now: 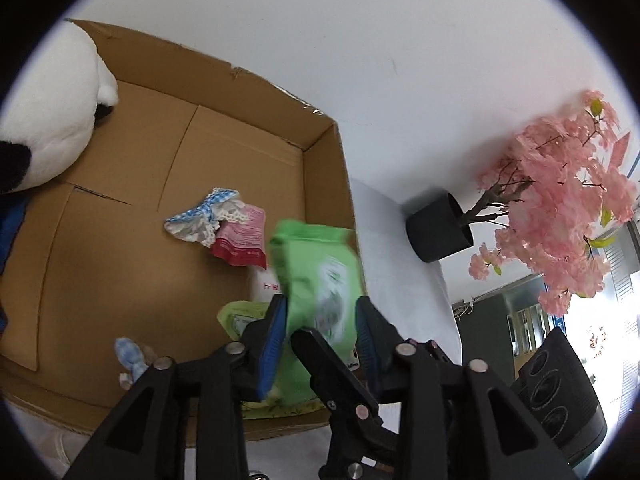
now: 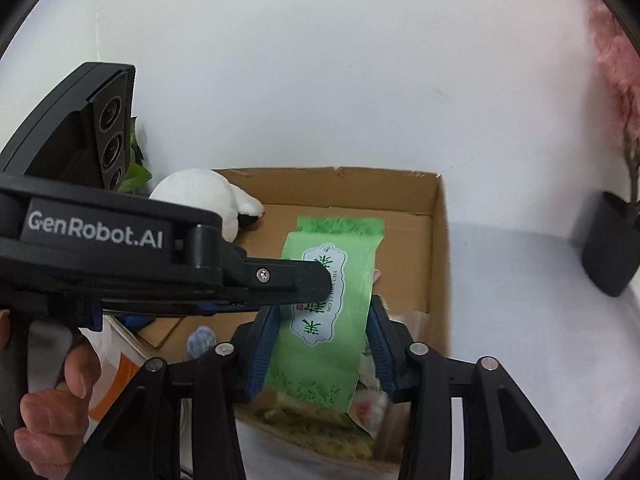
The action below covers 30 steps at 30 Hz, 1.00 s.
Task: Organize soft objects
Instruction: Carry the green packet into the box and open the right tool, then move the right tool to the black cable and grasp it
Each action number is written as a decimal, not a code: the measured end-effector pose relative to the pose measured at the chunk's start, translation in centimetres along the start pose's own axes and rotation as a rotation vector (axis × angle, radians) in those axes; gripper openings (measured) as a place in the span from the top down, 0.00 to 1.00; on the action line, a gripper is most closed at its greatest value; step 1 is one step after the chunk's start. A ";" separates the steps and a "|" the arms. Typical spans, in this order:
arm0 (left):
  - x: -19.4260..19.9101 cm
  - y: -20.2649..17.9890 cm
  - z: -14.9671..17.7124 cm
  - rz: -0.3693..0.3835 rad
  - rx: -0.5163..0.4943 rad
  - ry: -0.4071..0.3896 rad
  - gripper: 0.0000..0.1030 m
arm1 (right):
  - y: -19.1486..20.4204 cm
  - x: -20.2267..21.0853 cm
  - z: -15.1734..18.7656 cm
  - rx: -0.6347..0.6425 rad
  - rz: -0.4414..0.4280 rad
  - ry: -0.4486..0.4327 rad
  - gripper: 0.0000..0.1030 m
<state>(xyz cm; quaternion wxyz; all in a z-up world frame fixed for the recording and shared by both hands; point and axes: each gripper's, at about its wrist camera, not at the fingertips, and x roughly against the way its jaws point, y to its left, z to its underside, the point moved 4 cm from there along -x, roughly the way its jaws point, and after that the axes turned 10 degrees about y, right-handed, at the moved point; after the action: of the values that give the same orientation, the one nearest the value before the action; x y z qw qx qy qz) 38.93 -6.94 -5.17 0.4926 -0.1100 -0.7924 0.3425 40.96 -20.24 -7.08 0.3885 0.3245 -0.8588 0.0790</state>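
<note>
**While the green packet hung over the box**

As I held both tools over the cardboard box [image 1: 324, 184], the green packet [image 1: 316, 264] was the piece in hand. It was raised above the near right corner of the box, not yet lying on its floor. My right tool [image 2: 322, 336] was clamped on it, a blue pad against each long edge and the label facing up between them. My left tool [image 1: 322, 326] also had the packet between its pads, but the view there was smeared. I could not tell whether those pads pressed on it or stood just clear. From the right side I saw one left finger lying across the label, with my left hand [image 2: 52, 392] on the handle.

Much of the sorting looked done. Several things already lay on the box floor:
- a red packet [image 1: 244, 240], with a checked cloth bow [image 1: 200, 220] touching it
- a second green pouch [image 1: 240, 316] under the raised packet
- a small blue cloth piece [image 1: 130, 354] near the front wall

A white plush toy [image 1: 52, 112] leaned in over the far left corner.

By my judgement, what was left for this piece was to lower the packet among the others and let go. The white desk [image 1: 400, 248] beside the box carried only a potted blossom tree [image 1: 560, 200] as far as I could see. Whether more soft things waited out of view I could not say.
</note>
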 end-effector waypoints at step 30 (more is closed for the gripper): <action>14.5 6.1 18.9 -0.314 -0.338 -0.085 0.41 | 9.2 -2.7 12.6 0.262 -0.260 0.382 0.21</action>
<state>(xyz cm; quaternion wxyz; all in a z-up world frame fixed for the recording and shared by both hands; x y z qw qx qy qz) 14.67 -3.25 -4.20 0.4805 -0.0518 -0.8660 0.1283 28.82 -16.62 -16.60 0.5050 0.4588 -0.7035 0.1989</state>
